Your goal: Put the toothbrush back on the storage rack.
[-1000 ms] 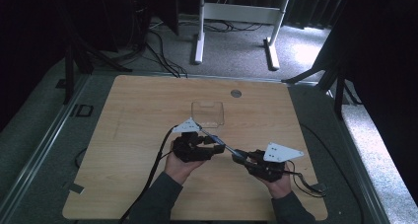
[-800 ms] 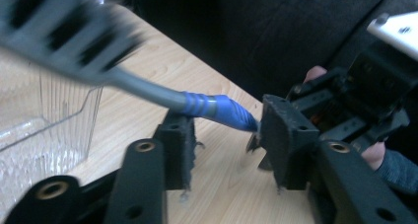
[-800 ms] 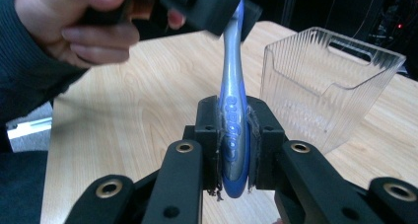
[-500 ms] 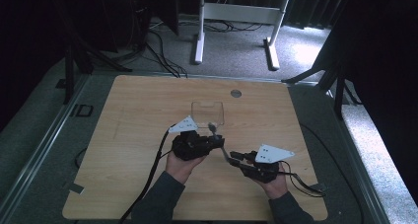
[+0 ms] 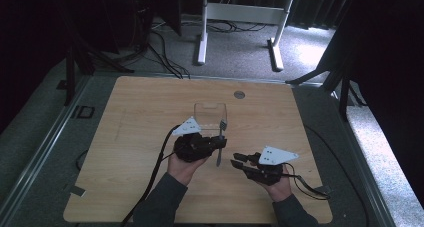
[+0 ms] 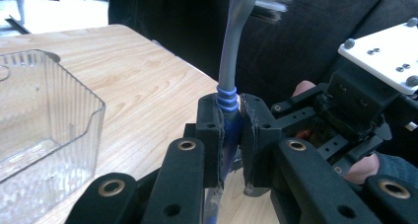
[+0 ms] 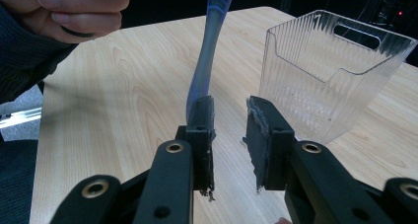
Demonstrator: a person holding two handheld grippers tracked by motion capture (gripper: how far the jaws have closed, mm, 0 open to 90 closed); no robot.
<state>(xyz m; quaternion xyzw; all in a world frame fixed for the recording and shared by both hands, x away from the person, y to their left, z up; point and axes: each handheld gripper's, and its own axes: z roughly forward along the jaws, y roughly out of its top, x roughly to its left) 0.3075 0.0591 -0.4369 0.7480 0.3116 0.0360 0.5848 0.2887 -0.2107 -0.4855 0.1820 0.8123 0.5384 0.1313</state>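
A blue-grey toothbrush (image 5: 222, 131) stands nearly upright in my left gripper (image 5: 220, 144), bristles at the top. In the left gripper view the pads are shut on the toothbrush (image 6: 229, 61) just below its blue ribbed rings, so my left gripper (image 6: 230, 130) holds it. My right gripper (image 5: 236, 160) sits just right of it, near the table's front. Its jaws have just been opening. In the right gripper view my right gripper (image 7: 229, 120) shows a clear gap between its pads, and the toothbrush handle (image 7: 207, 51) rises just beyond the left pad.
A clear ribbed plastic bin (image 5: 210, 114) stands on the wooden table (image 5: 125, 137) just behind the left gripper, seen close as the bin (image 6: 49, 115) and the bin (image 7: 325, 71). A small round grommet (image 5: 239, 94) lies at the back. Cables trail off both grippers toward the front.
The left gripper's jaws have shut on the toothbrush. The right gripper has let go of it and drawn slightly back toward the front right.
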